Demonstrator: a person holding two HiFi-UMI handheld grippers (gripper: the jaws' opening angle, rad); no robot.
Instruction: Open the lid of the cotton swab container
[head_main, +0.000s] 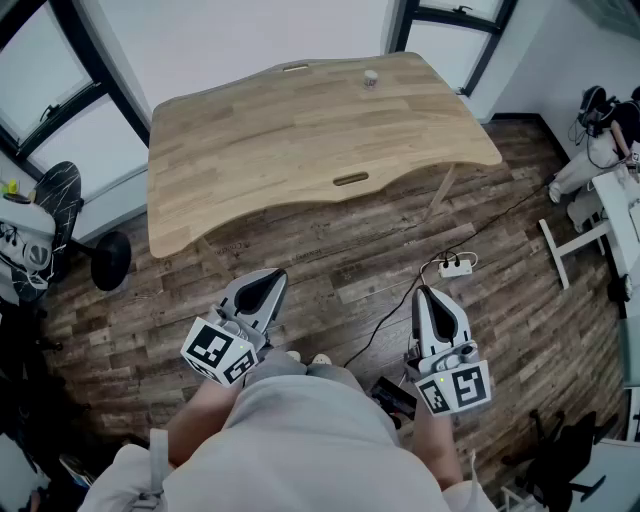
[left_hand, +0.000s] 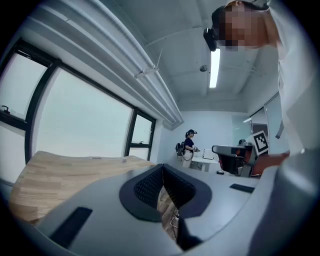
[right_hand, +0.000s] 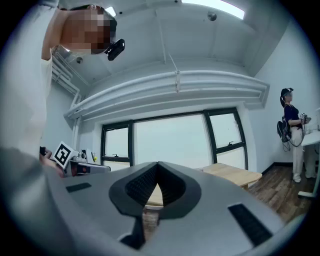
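The cotton swab container (head_main: 370, 78) is sitting alone on the wooden tabletop (head_main: 300, 140), close to the far edge and nearer the far right corner than the left. It is showing as a small pale thing, too small to tell how its lid is sitting. Both tools are hanging well apart from it, short of the tabletop's near edge and over the plank floor (head_main: 330, 265), close in front of the person's body. The left hand-held gripper (head_main: 268, 283) is pointing toward the near edge of the tabletop, and in its own view its jaws are pressing together with nothing between the ribbed pads (left_hand: 150, 187). The right hand-held gripper (head_main: 426, 296) is pointing the same way, its jaws likewise closing fully on each other and holding nothing, the dark pads (right_hand: 142, 185) meeting at the tip. A white power strip (head_main: 456, 267) is lying on the floor just beyond the right hand-held gripper, with a dark cable (head_main: 385, 315) trailing from it.
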